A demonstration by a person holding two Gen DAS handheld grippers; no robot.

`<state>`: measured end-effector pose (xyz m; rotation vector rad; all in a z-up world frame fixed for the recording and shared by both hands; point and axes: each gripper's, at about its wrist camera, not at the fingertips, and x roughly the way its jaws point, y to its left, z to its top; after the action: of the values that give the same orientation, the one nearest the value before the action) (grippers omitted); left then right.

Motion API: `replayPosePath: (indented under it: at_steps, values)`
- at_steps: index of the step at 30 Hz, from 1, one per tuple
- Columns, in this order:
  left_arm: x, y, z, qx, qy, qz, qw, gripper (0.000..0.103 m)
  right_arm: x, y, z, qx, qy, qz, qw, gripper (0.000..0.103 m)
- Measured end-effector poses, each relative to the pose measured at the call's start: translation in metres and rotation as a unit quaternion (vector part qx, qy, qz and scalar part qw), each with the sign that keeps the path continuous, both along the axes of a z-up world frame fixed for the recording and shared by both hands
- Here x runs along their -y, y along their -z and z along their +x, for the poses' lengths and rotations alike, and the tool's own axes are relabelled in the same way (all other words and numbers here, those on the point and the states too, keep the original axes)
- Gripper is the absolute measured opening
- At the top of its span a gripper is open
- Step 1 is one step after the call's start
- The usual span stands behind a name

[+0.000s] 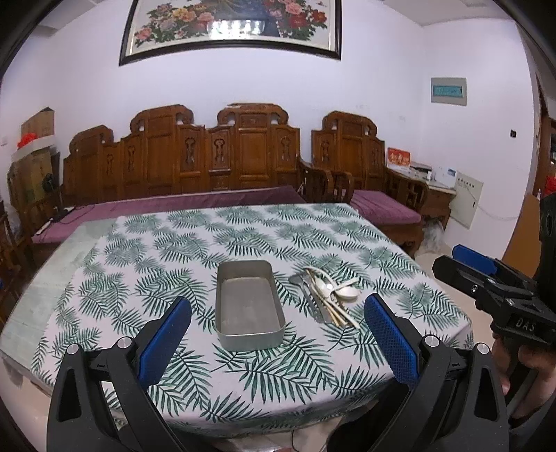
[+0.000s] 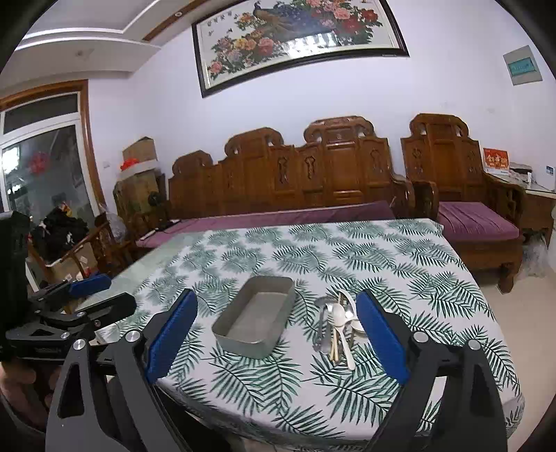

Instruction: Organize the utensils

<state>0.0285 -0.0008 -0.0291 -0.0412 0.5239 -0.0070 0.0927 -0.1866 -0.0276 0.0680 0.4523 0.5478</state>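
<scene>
- Blue-padded fingers point(image 1: 166, 337) of the left tool point(image 1: 278, 339) are sitting nearest the lens, spread wide and released, gripping nothing; the tool is hovering over the near edge of the desk point(image 1: 146, 250).
- Leaf-print cloth point(image 1: 194, 240) is covering the desk top; a bare pale strip of the desk is showing along the far-left edge.
- Metal tray point(image 1: 248, 307) is lying roughly mid-desk, long side running away from the lens, and is holding nothing visible inside.
- Utensil pile point(image 1: 326, 295) is lying on the cloth just to the right of the tray, apart from it. Metal spoons, pale spoons and chopsticks are overlapping; an exact count cannot be told.
- In the left wrist view, the right tool point(image 1: 465, 264) is showing at the right edge, off the desk's right side, held by a hand point(image 1: 528, 361). Its jaws are standing apart.
- In the right wrist view, the left tool point(image 2: 93, 292) is appearing at the left edge, beside the desk's near-left corner, jaws parted.
- Same view: the right tool point(image 2: 278, 335) is hanging released over the near desk edge, its fingers point(image 2: 380, 339) wide apart, touching nothing.
- Same view: the tray point(image 2: 255, 318) is lying between the two pads, angled; the utensil pile point(image 2: 335, 321) is lying just inside the right pad, which is partly hiding it.
- Carved wooden sofa point(image 1: 194, 156) with a purple cushion is standing behind the desk; a framed flower painting point(image 1: 231, 27) is hanging on the wall above.
</scene>
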Motion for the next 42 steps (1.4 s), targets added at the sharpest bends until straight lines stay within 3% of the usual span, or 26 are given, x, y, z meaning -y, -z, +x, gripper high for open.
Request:
replayPosePath:
  at_steps: [17,26,32,42]
  values:
    - [0.002,0.035,0.06,-0.052,0.042,0.002,0.9977,0.096,0.014,0.061,0.089,-0.059,0.03,-0.037,0.997,0.059]
    - [0.004,0.058,0.095,-0.087,0.06,-0.012,0.9943,0.08,0.017,0.097,0.14,-0.099,0.032,-0.054,0.993,0.042]
    - [0.01,0.07,0.111,-0.102,0.068,-0.01,0.9924,0.073,0.002,0.132,0.171,-0.134,0.017,-0.081,0.988,0.04]
    - [0.023,0.091,0.149,-0.126,0.081,-0.006,0.9888,0.072,0.004,0.172,0.228,-0.173,0.024,-0.108,0.979,0.04]
